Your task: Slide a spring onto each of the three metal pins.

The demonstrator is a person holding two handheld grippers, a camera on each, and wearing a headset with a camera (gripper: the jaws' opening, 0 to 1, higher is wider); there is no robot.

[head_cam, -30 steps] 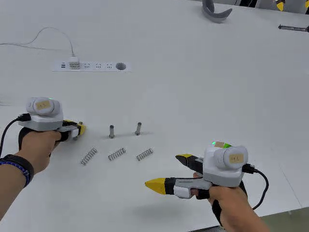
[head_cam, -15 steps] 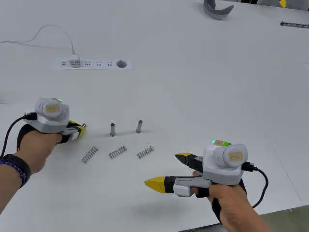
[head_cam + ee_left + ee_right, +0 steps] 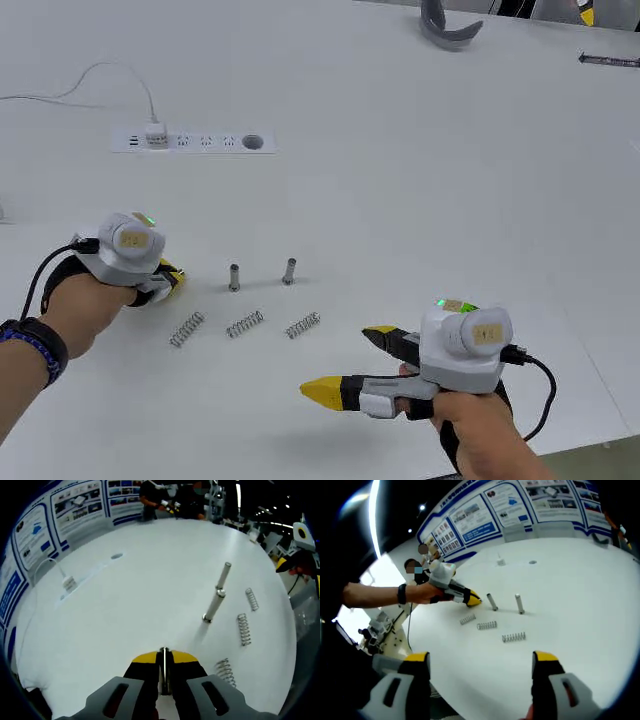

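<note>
Currently: left gripper (image 3: 168, 282) clamped on what looks like a metal pin (image 3: 163, 662) — right gripper (image 3: 348, 361) spread wide; two pins (image 3: 234, 277) upright, three springs (image 3: 244, 324) flat on table (image 3: 420, 200).

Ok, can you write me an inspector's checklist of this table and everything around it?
Surface: white table, smooth, no spills seen.
Job's things: middle pin and right-hand pin stand upright, bare; third pin pinched in the left gripper; three springs lie in a row, none on a pin.
Clutter: power strip, grey curved piece and dark tool toward the far edge.
Grippers: left gripper shut on the third pin; right gripper open, holding nothing.
Cables: white cable runs from the power strip; a black cable trails from each gripper.
Surroundings: posters on the wall, people beyond the table.
</note>
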